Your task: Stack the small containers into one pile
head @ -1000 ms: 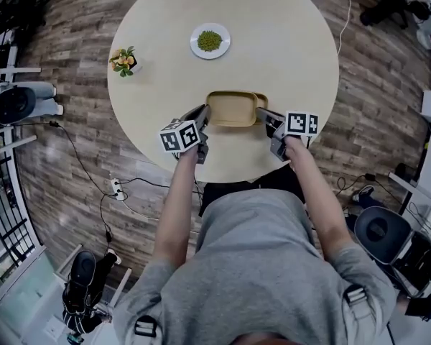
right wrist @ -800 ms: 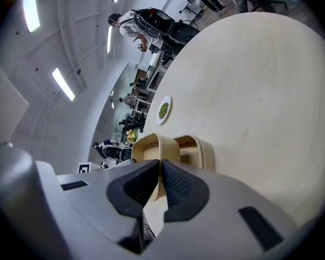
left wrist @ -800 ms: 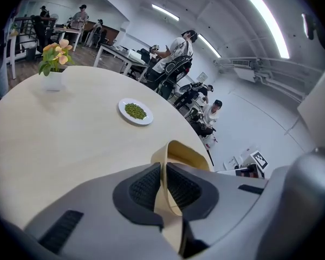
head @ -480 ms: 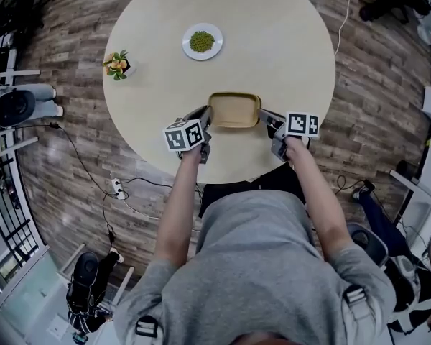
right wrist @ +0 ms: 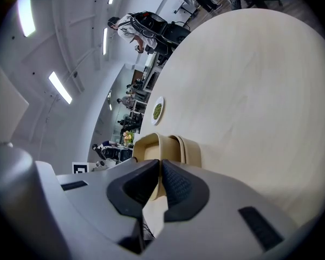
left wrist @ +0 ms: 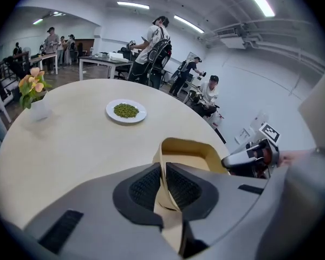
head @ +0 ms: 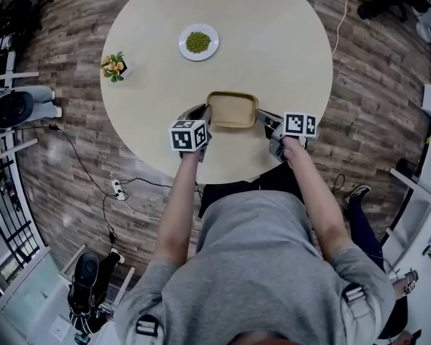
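Tan small containers [head: 232, 110] sit nested as one pile near the front edge of the round table [head: 287, 42]. My left gripper [head: 203, 115] is shut on the pile's left rim, and the thin tan wall [left wrist: 163, 161] is pinched between its dark pads. My right gripper [head: 264, 119] is shut on the right rim. In the right gripper view the containers [right wrist: 176, 145] show two rims, one inside the other, beyond the right gripper [right wrist: 158, 173]. Whether the pile rests on the table or hangs just above it I cannot tell.
A white plate of green peas [head: 198, 42] lies at the far side of the table, with a small flower pot [head: 113, 65] at the left. Cables and a power strip [head: 116, 187] lie on the wooden floor. People stand at tables in the background.
Both grippers keep their grip on the pile. A second rim that stuck out at the pile's right a second ago no longer shows from above. The head view has shifted slightly.
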Action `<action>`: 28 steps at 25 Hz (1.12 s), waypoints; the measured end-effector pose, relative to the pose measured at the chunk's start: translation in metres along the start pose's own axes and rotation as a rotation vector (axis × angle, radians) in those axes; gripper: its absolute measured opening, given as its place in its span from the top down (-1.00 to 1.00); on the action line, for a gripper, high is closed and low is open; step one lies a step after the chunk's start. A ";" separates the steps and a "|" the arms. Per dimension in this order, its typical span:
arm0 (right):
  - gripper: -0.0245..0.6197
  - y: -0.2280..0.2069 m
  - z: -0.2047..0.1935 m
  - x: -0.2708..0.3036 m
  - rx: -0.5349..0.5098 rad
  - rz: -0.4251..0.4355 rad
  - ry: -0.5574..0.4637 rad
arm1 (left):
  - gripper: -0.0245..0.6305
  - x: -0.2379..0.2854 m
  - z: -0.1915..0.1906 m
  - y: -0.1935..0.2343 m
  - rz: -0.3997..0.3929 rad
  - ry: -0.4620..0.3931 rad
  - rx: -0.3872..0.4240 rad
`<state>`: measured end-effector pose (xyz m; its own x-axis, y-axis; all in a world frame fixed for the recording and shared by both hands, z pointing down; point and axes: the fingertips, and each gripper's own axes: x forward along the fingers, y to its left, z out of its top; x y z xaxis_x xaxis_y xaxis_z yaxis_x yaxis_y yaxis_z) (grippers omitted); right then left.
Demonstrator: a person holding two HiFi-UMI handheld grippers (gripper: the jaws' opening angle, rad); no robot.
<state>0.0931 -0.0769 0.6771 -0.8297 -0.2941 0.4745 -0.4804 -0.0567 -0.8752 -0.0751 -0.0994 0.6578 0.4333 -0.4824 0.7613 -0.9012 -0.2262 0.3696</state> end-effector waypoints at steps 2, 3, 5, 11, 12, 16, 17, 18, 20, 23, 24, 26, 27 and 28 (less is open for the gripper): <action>0.83 0.000 0.001 -0.001 -0.002 0.002 0.000 | 0.80 0.002 0.000 -0.001 0.002 0.002 0.007; 0.83 -0.001 0.001 -0.001 -0.002 0.001 0.000 | 0.80 0.003 0.000 -0.001 0.003 0.003 0.007; 0.83 -0.003 0.001 -0.002 -0.001 0.000 0.001 | 0.80 0.005 -0.001 -0.002 0.007 0.008 0.015; 0.83 -0.005 0.001 -0.003 0.004 -0.002 0.005 | 0.80 0.009 -0.002 -0.004 0.025 0.029 0.059; 0.83 -0.005 0.001 -0.003 0.007 0.000 0.006 | 0.80 0.010 -0.003 -0.004 0.033 0.037 0.067; 0.83 -0.005 0.000 -0.003 0.020 0.010 0.015 | 0.79 0.014 -0.011 -0.002 0.082 0.074 0.105; 0.83 -0.005 0.000 -0.003 0.020 0.010 0.017 | 0.79 0.015 -0.012 -0.001 0.089 0.077 0.105; 0.83 -0.005 0.000 -0.003 0.020 0.010 0.018 | 0.79 0.016 -0.013 0.000 0.094 0.079 0.103; 0.83 -0.006 0.000 -0.002 0.012 0.008 0.019 | 0.78 0.018 -0.013 0.002 0.106 0.081 0.105; 0.82 -0.010 0.001 0.000 -0.025 -0.010 0.016 | 0.63 0.021 -0.016 0.008 0.131 0.085 0.118; 0.82 -0.011 0.001 0.000 -0.034 -0.015 0.013 | 0.57 0.022 -0.017 0.010 0.137 0.087 0.118; 0.80 -0.013 0.000 0.000 -0.054 -0.025 0.007 | 0.54 0.023 -0.020 0.013 0.141 0.091 0.111; 0.77 -0.014 0.000 0.000 -0.067 -0.030 0.006 | 0.52 0.023 -0.022 0.013 0.140 0.091 0.107; 0.72 -0.015 -0.001 0.001 -0.081 -0.035 0.006 | 0.52 0.024 -0.023 0.014 0.137 0.092 0.104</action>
<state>0.0995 -0.0757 0.6903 -0.8138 -0.2872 0.5052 -0.5300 0.0102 -0.8480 -0.0771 -0.0949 0.6932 0.3009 -0.4365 0.8479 -0.9455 -0.2525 0.2056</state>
